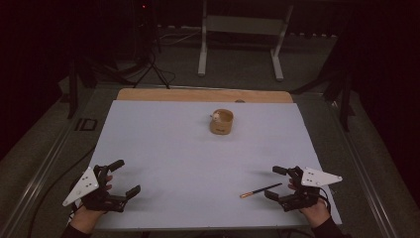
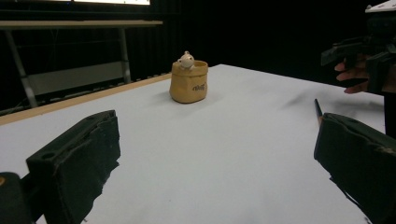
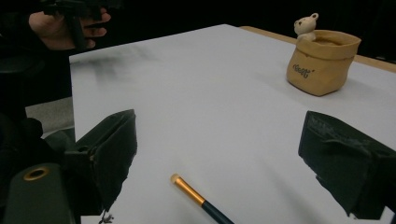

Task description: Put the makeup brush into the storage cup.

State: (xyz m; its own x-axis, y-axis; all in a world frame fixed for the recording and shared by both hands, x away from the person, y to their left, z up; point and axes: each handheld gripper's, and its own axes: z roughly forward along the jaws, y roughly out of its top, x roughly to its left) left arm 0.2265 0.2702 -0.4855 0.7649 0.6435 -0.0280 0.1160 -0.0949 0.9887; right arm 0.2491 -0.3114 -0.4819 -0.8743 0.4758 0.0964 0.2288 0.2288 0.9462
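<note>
A tan pot (image 1: 221, 122) with a small bear figure on its rim stands past the middle of the white sheet (image 1: 173, 148). A dark pencil (image 1: 260, 190) with a gold end lies near the front right. My right gripper (image 1: 272, 182) rests just right of it, jaws wide open and empty. In the right gripper view the pencil (image 3: 198, 198) lies low between the jaws of my right gripper (image 3: 224, 154), apart from both, with the pot (image 3: 322, 60) farther off. My left gripper (image 1: 127, 177) sits at the front left, open and empty. The left gripper view takes in the pot (image 2: 189, 81) and the pencil's tip (image 2: 318, 109).
A wooden table edge (image 1: 203, 94) runs along the far side of the sheet. Beyond it are a metal frame stand (image 1: 242, 29) and a tripod's legs (image 1: 151, 69) on the dark floor. A cable trails off the table's left side.
</note>
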